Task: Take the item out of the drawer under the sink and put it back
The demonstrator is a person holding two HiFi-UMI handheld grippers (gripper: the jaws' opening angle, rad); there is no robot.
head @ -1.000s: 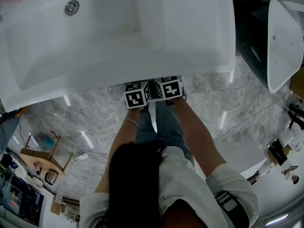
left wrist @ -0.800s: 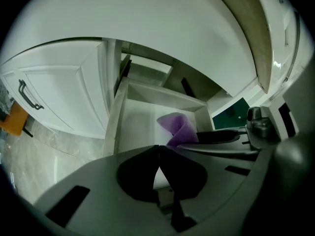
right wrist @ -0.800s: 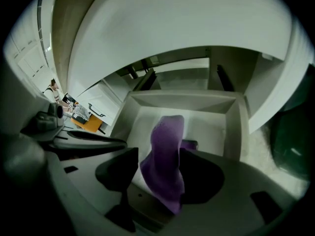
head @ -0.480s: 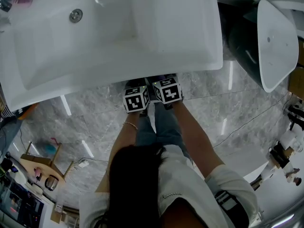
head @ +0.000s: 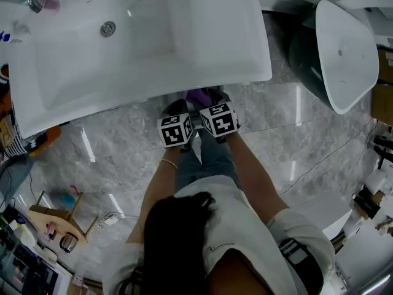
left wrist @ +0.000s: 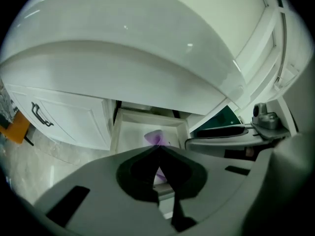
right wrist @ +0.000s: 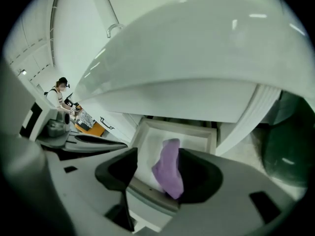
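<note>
Right gripper's (right wrist: 157, 156) fingers gape around the purple cloth (right wrist: 168, 176); nudge it fully inside the drawer (right wrist: 210, 137). Left gripper's (left wrist: 158, 156) fingers are closed, empty.

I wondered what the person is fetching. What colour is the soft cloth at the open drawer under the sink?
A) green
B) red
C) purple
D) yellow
C: the right gripper view shows a purple cloth against the open white drawer under the sink.
</note>
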